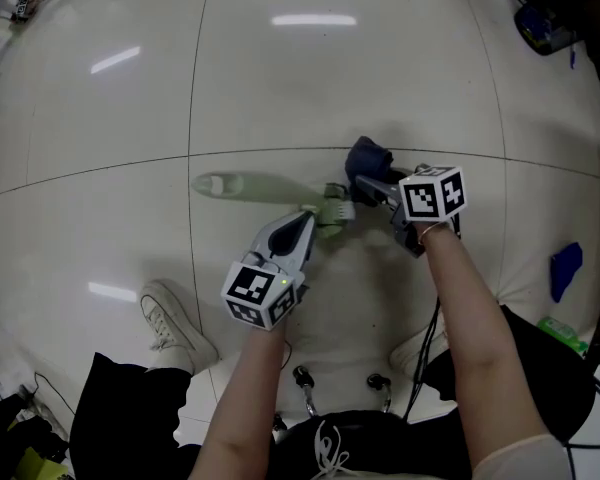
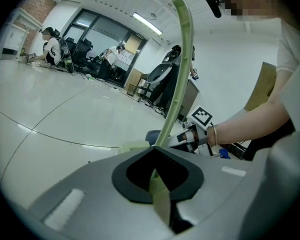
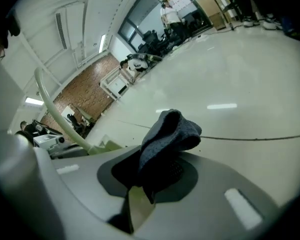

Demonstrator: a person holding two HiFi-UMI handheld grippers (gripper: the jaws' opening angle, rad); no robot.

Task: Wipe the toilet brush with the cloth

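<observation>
The toilet brush (image 1: 265,186) is clenched by the left gripper (image 1: 325,216), the cloth (image 1: 368,156) by the right gripper (image 1: 362,184) (just beside the brush); the cloth may be dragged loose.

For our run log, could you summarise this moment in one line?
left gripper shut on toilet brush | right gripper shut on cloth | wiping contact unclear

toilet brush (image 1: 262,186) left of cloth (image 1: 368,155), shoe (image 1: 175,326) on floor (image 1: 330,78) at near left
</observation>
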